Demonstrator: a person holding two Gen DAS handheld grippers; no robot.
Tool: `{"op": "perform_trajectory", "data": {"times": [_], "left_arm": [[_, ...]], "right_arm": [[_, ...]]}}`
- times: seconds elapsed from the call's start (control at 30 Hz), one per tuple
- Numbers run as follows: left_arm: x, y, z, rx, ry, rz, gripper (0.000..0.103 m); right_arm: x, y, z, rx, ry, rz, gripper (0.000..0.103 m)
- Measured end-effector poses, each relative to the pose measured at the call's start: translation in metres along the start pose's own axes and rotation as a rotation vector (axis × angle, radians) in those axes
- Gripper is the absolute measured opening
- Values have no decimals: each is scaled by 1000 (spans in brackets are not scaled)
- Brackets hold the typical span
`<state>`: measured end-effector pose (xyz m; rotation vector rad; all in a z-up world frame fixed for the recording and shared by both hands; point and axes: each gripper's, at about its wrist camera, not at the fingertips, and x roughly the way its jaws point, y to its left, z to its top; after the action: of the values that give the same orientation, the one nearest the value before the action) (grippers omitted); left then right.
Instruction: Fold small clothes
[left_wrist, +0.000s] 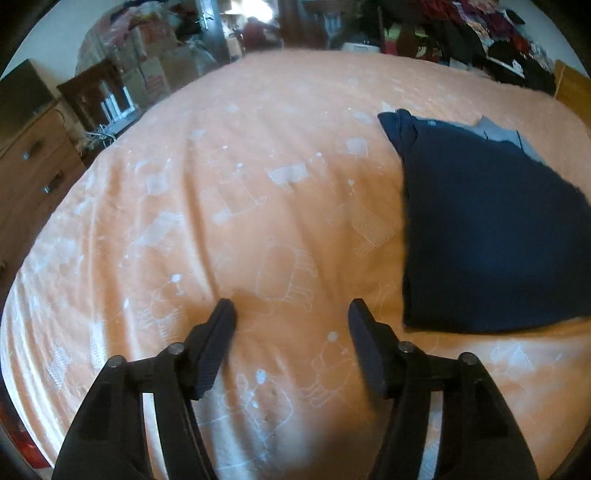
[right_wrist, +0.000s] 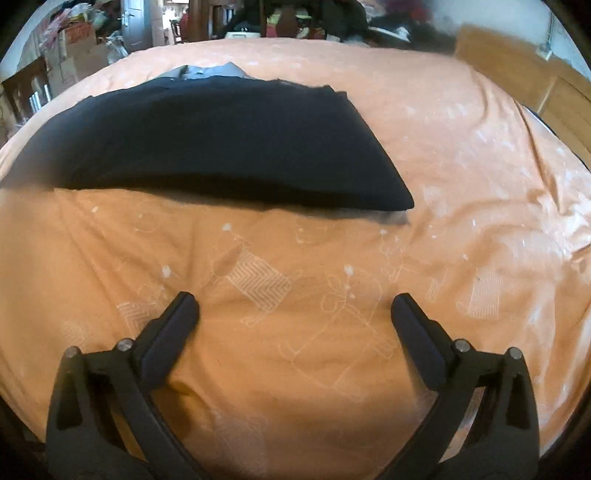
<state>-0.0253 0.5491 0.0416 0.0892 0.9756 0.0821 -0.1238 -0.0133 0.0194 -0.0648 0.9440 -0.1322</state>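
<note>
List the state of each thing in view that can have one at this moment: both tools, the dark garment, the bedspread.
Left tool: open, empty, hovering over bare bedspread, apart from the garment.
Right tool: open, empty, short of the garment's near edge.
Navy garment: folded flat, lying on the bed, with grey fabric showing at its far edge.
Orange bedspread: spread out, lightly wrinkled.

My left camera looks forward along my left fingers (left_wrist: 229, 317), low over the orange bedspread (left_wrist: 221, 184), facing the far clutter. My right camera does likewise past my right fingers (right_wrist: 188, 306). Both share the folded navy garment (left_wrist: 491, 236): right of my left fingers, ahead-left of my right ones.
</note>
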Motion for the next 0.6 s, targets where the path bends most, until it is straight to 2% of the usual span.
{"op": "perform_trajectory", "data": {"times": [0.13,0.2,0.3,0.6], "left_arm": [[21,-5,12,-22,26,-51,76],[23,-5,12,-23,34,-75,84],[22,-10,14,-5,36,-79,91],[24,-9,13,-18,43,-103,96]], "right_arm": [[0,-5,0,17,-7,33,103],[1,-9,-1,41,-8,70,103],[0,-11,-4,57,-13,92,103],[-2,-9,-8,57,-23,92,103]]}}
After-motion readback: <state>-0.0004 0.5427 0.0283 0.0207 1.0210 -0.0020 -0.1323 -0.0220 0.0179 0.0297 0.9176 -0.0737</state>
